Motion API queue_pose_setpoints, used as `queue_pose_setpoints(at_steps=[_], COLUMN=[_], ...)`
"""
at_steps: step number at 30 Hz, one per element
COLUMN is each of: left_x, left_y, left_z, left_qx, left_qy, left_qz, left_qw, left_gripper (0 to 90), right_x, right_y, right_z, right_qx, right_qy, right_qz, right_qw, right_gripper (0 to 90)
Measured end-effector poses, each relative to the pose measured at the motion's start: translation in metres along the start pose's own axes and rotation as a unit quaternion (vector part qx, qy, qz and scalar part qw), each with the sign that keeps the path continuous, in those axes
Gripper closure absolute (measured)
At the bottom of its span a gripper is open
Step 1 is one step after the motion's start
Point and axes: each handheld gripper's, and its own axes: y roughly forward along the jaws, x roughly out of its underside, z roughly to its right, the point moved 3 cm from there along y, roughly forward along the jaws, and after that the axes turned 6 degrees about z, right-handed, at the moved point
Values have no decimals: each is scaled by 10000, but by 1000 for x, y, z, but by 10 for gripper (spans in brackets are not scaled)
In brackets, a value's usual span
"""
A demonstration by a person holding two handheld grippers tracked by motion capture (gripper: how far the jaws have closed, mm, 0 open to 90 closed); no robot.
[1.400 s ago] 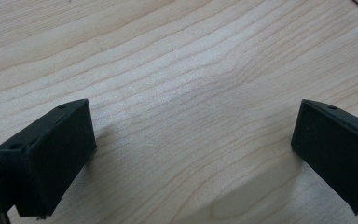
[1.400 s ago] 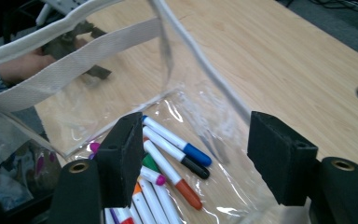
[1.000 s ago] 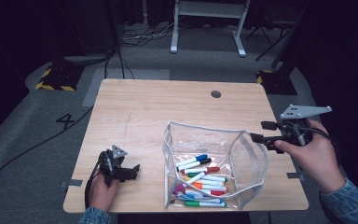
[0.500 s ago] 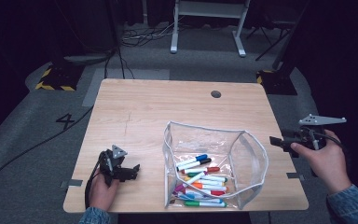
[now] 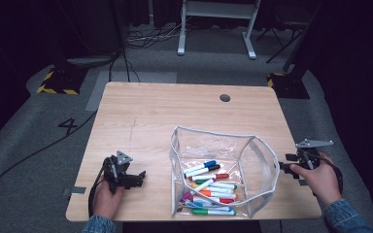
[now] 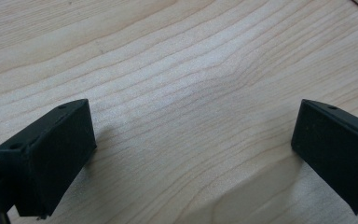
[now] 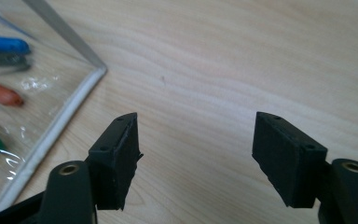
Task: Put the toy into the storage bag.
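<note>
While two tools, left and right, gape empty, one clear pouch, many markers, one table.

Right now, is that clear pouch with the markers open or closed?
Open. The clear pouch has its white-edged mouth spread wide, so the markers lying inside are uncovered from above.

1. Large black numeral "4", painted on the grey floor left of the table.
2. Yellow-and-black hazard stripes on the floor farther back, without wording.
</note>
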Motion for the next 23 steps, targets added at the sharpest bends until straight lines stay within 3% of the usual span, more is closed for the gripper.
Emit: queue_pose_setpoints(at_steps=[8, 10, 14, 16, 23], left_x=[0, 0, 0, 0, 0], left_y=[0, 0, 0, 0, 0], left_z=[0, 0, 0, 0, 0], left_qx=[0, 1, 0, 1, -6], left_qy=[1, 0, 1, 1, -5], left_qz=[1, 1, 2, 2, 2], left_qw=[10000, 10000, 10000, 10000, 10000], left_gripper=[0, 0, 0, 0, 0], right_x=[36, 44, 53, 58, 59], right_y=[19, 23, 25, 29, 29], right_z=[0, 0, -1, -1, -2], right_qx=[-69, -34, 122, 240, 266], right_qy=[9, 8, -175, -371, -416], right_qz=[-15, 74, 523, 798, 822], right_qw=[10000, 10000, 9984, 9958, 9954], right_gripper=[304, 287, 260, 218, 215])
